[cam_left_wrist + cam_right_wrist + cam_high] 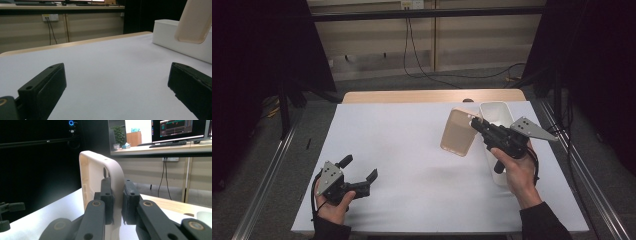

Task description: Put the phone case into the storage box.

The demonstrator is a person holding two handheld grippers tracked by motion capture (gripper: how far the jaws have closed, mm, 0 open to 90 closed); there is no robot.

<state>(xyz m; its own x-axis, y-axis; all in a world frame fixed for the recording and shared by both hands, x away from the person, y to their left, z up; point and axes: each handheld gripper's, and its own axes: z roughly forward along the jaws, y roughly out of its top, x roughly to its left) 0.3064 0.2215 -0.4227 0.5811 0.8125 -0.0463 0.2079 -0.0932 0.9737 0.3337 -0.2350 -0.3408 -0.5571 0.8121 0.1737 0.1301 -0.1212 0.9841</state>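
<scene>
my right gripper (478, 126) is clamped on the edge of the beige lid (458, 132), holding it tilted in the air just left of the white box (497, 112) at the table's far right. my left gripper (358, 175) rests wide open and empty near the front left. i judge this a lid-carrying step; whether it goes on the box or aside i cannot tell, but next it needs levelling and a gentle lowering before release.

Wooden tabletop (432, 95), pale, visible as a strip along the far edge. Covered almost wholly by a white sheet (412, 150), smooth, reaching to the near edge. White tub (498, 111) resting on the sheet at the far right, long side running toward the near edge.
</scene>
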